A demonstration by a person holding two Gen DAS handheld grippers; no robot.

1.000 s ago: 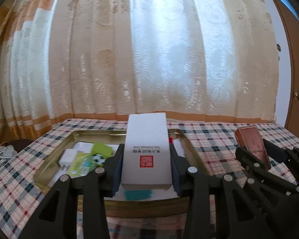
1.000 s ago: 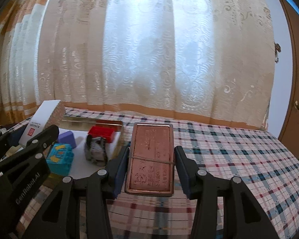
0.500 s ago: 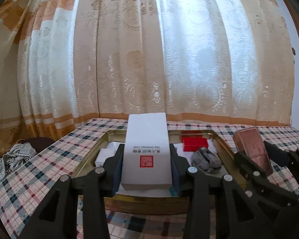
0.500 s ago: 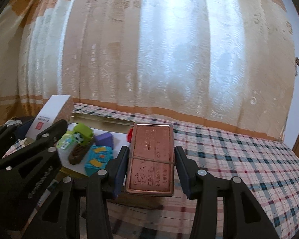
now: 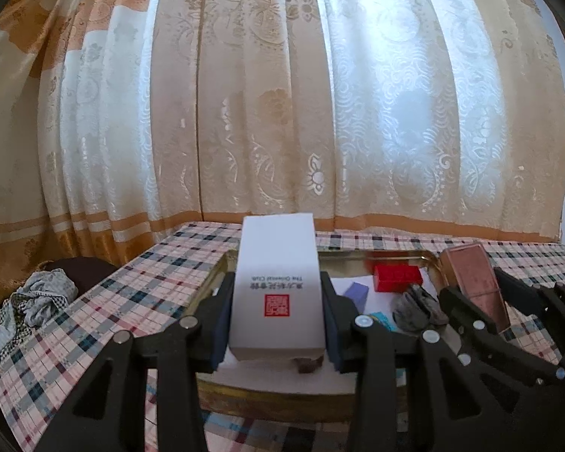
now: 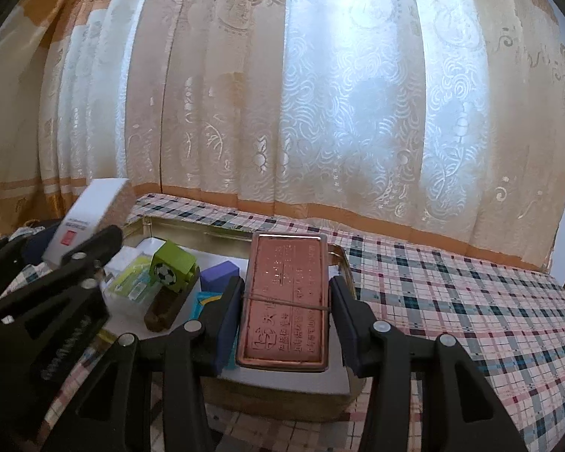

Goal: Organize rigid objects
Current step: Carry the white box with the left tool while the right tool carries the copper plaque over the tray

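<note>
Left wrist view: we see our left gripper (image 5: 277, 324) pinching a white box (image 5: 277, 286) with a red stamp, held above the near end of the gold tray (image 5: 275, 401).
Tray contents: 1 red block (image 5: 397, 278), 1 purple block (image 5: 357, 294), 1 grey lump (image 5: 418, 307).
Right wrist view: our right gripper (image 6: 285, 314) clamps a copper tin (image 6: 284, 301), banded, over the tray's near right corner.
Beside it: 1 green football block (image 6: 171, 267) in the tray.
Table: checked cloth (image 6: 452, 301).
</note>
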